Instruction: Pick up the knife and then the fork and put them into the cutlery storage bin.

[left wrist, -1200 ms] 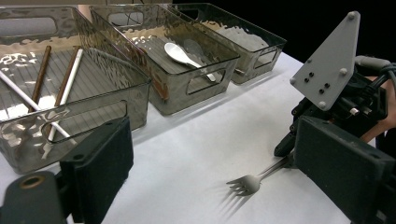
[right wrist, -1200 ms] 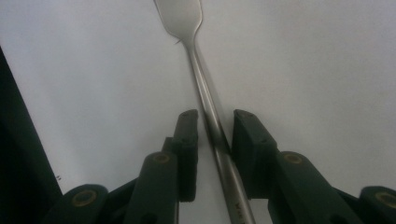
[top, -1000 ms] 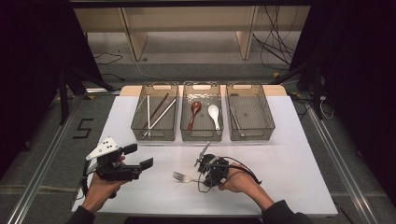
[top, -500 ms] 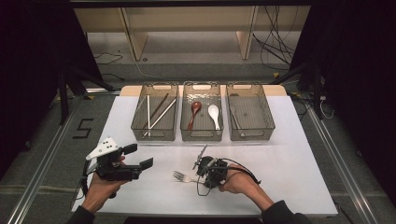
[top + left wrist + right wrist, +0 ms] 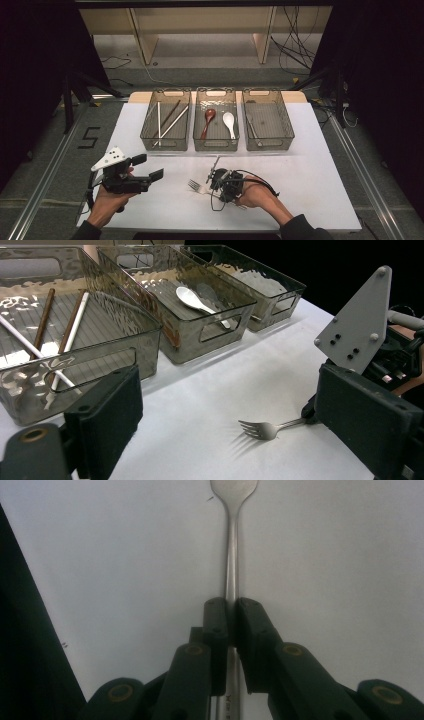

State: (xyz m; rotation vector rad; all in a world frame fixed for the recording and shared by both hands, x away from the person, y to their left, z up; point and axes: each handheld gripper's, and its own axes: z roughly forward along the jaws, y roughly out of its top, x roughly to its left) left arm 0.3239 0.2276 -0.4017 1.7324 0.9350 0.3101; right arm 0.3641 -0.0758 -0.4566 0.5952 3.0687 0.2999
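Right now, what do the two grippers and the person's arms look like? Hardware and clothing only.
Both are black handheld units. The left gripper has broad, blocky black fingers, a brass-coloured pivot ring, and a grey three-cornered plate with dark screw holes. The right gripper has narrower black fingers on linkages with yellowish pivot rings, and a black cable looping from its body. Dark sleeves cover both forearms.

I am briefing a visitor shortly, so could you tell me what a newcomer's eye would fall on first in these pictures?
Probably the right claw, low on the white table, its jaws just closed on the handle of a metal fork. Next come three clear bins in a row at the far side: sticks in the left one, two spoons in the middle. The left claw hovers open at the near left.
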